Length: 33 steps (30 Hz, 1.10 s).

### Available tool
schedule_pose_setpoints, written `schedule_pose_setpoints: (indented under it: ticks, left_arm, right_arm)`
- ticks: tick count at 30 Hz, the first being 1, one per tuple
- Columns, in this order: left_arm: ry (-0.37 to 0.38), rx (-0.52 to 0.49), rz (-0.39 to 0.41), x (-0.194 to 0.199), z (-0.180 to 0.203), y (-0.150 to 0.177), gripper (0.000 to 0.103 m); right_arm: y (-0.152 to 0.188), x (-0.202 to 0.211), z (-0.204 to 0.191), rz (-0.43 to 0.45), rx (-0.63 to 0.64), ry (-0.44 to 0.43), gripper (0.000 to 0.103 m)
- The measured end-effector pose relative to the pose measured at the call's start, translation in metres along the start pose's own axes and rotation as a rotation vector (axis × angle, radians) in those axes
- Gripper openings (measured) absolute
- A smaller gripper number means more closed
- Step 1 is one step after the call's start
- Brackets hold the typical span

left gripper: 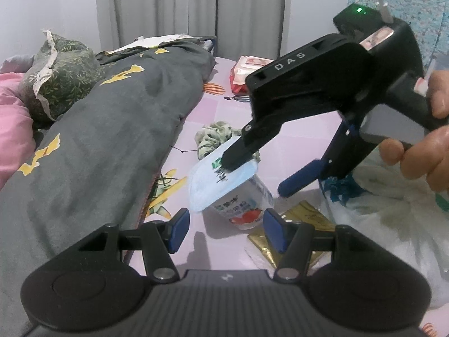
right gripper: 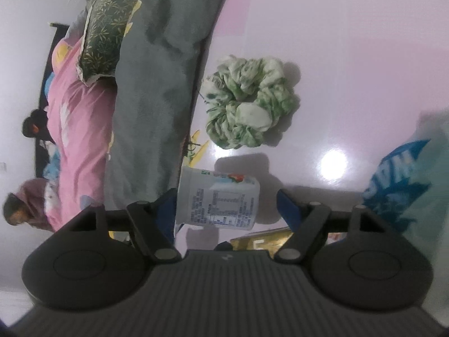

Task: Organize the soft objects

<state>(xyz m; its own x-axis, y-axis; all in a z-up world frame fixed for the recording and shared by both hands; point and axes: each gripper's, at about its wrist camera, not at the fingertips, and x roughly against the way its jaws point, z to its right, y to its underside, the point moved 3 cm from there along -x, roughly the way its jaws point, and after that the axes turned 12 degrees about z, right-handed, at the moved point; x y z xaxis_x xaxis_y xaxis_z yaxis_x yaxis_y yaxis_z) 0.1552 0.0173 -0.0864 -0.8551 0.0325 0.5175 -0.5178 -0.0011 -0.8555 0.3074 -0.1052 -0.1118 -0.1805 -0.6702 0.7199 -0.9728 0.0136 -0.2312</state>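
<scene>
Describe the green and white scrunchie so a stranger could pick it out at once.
Start at the long grey quilt rolled along the pink sheet. Just off its edge, on bare sheet, lies the scrunchie, beyond the tipped yogurt cup. It is the only ruffled fabric ring, mottled green on white; its neighbours are a hard cup and a flat gold packet.

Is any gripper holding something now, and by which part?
Nothing is held. The yogurt cup sits ungripped between the open fingers of the right gripper; the left gripper is open and empty.

"das" in white on the right gripper (left gripper: 254, 178) — cup print too small to read
</scene>
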Motion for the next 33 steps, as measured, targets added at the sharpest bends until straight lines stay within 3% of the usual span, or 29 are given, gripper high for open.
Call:
schedule_pose_setpoints:
  ticks: [4, 6, 8, 17, 25, 33]
  left_arm:
    - [0.007, 0.001, -0.001, -0.001, 0.0, 0.0, 0.059]
    - [0.015, 0.002, -0.001, -0.002, 0.002, -0.001, 0.059]
    - [0.023, 0.002, -0.003, -0.003, 0.003, -0.001, 0.059]
    - [0.091, -0.01, -0.029, -0.021, 0.012, -0.005, 0.059]
    - [0.121, 0.03, -0.025, -0.033, 0.016, -0.011, 0.056]
    - [0.096, 0.019, -0.021, -0.031, 0.018, -0.017, 0.056]
  right_arm:
    - [-0.002, 0.012, -0.001, 0.042, 0.042, 0.043, 0.073]
    - [-0.001, 0.016, -0.001, 0.058, 0.045, 0.052, 0.065]
    - [-0.001, 0.018, 0.002, 0.065, 0.032, 0.045, 0.058]
    - [0.005, 0.025, 0.011, 0.07, -0.019, 0.025, 0.046]
    - [0.004, 0.022, 0.007, 0.08, -0.025, 0.005, 0.041]
    - [0.003, 0.023, -0.003, 0.09, 0.021, 0.006, 0.036]
